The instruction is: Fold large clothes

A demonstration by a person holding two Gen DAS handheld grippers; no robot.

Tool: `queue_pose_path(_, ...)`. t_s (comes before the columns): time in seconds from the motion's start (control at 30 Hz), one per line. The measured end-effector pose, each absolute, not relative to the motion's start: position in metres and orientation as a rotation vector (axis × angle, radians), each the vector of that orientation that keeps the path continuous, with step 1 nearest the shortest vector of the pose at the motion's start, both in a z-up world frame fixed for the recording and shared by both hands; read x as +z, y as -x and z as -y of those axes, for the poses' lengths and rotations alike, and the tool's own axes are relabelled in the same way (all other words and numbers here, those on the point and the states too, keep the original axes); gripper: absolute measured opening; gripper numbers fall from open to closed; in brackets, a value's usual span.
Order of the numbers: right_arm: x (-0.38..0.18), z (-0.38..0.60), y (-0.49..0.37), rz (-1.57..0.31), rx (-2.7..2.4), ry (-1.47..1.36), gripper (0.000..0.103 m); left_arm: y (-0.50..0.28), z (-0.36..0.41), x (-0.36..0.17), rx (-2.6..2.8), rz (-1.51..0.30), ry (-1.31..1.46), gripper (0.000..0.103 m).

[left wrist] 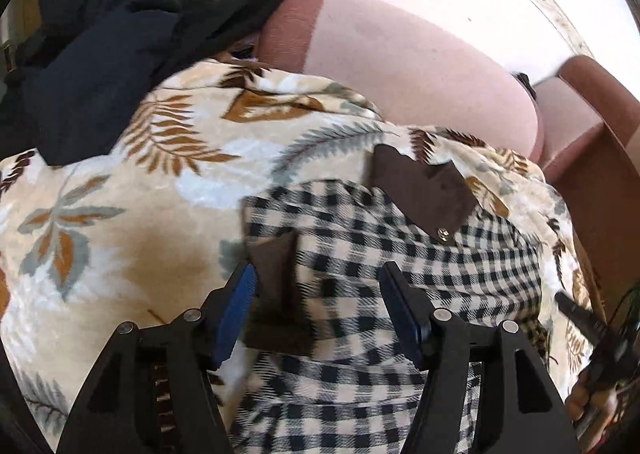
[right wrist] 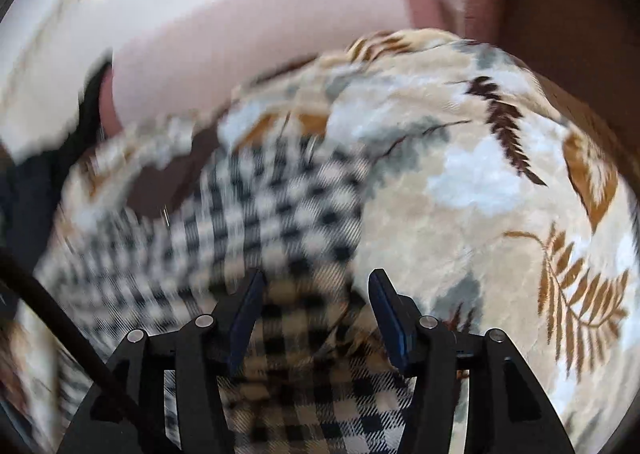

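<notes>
The checked shirt point(left wrist: 360, 254) is spread, not yet folded; it is gripped by neither spread gripper, left point(left wrist: 316, 314) or right point(right wrist: 316, 314).

The checked shirt point(left wrist: 400, 254) is woven cloth, matt and a bit fuzzy, with dark brown patches point(left wrist: 424, 193) that look soft like suede — one has a small shiny metal stud point(left wrist: 443, 232). Under it lies a leaf-print blanket point(left wrist: 140, 193), thick and fluffy. The dark clothes point(left wrist: 100, 65) at its far edge are thin, smooth cloth. The pink bed frame point(left wrist: 420, 65) looks smooth and padded. Both grippers are matt black plastic with blue pads point(left wrist: 236, 310) and shiny metal pins point(right wrist: 204, 320).
</notes>
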State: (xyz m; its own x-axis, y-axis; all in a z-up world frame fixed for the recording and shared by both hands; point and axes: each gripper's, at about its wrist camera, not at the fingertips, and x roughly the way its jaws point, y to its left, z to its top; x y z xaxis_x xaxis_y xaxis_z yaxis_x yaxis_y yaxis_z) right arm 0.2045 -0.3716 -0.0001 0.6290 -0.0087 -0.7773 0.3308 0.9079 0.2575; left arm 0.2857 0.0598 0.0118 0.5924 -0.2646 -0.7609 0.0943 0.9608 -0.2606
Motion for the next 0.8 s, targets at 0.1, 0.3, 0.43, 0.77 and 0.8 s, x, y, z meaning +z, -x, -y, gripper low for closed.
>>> queue_pose_path(0.1, -0.004, 0.381, -0.206, -0.852, -0.100, -0.516, 0.030, -0.291, -0.046, -0.006, -0.220, -0.960, 0.168, 0.064)
queue_pose_path(0.3, -0.019, 0.350, -0.217, -0.911, 0.058, -0.506, 0.029, -0.296, -0.031, -0.051, -0.185, -1.020, 0.126, 0.071)
queue_pose_path(0.43, -0.046, 0.345, -0.226, -1.045, -0.056, -0.401, 0.027, -0.291, -0.015, -0.056, -0.158, -0.997, 0.009, 0.074)
queue_pose_path(0.77, 0.002, 0.413, -0.196, -0.891, -0.223, -0.477, 0.025, -0.241, -0.051, -0.017, -0.203, -0.975, 0.136, 0.074)
queue_pose_path(0.8, 0.001, 0.417, -0.193, -0.893, -0.208, -0.492, 0.026, -0.233, -0.056, -0.015, -0.200, -0.978, 0.157, 0.074)
